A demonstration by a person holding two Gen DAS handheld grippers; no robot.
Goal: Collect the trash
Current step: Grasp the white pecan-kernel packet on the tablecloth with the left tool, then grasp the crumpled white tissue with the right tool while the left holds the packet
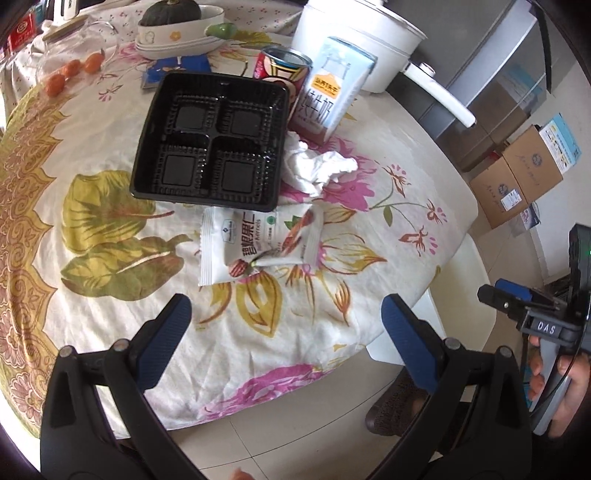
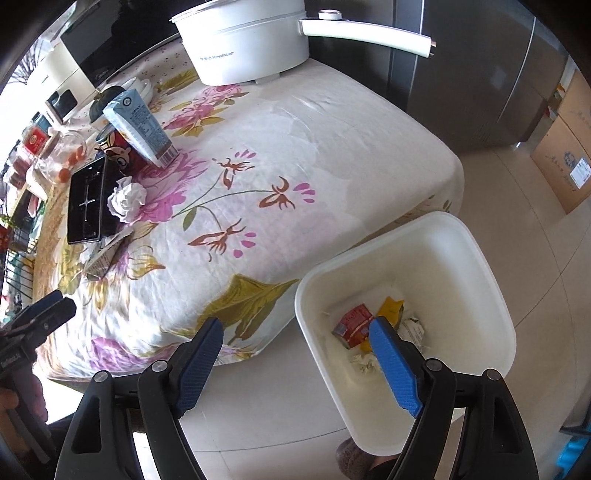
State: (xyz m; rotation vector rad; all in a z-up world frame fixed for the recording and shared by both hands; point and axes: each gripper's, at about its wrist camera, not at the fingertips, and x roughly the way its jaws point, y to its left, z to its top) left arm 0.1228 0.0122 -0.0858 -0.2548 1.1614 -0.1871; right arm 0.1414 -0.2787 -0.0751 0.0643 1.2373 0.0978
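Observation:
On the floral tablecloth [image 1: 110, 314] lie a white snack wrapper [image 1: 255, 243], a black four-cell plastic tray [image 1: 212, 136], a crumpled white tissue [image 1: 317, 166], a light-blue milk carton [image 1: 332, 88] and a red can [image 1: 277, 66]. My left gripper [image 1: 284, 314] is open and empty, just short of the wrapper. My right gripper [image 2: 295, 332] is open and empty above the rim of a white bin [image 2: 491, 295] beside the table. The bin holds a red carton [image 2: 352, 325], a yellow wrapper [image 2: 391, 308] and paper scraps. The tissue [image 2: 125, 199] and carton [image 2: 140, 125] also show in the right wrist view.
A white electric pot [image 2: 243, 40] with a long handle stands at the table's far end. A bowl with a dark squash [image 1: 173, 18], small oranges [image 1: 70, 70] and a glass jar sit behind the tray. Cardboard boxes [image 1: 517, 173] and a grey fridge [image 2: 461, 74] stand on the floor side.

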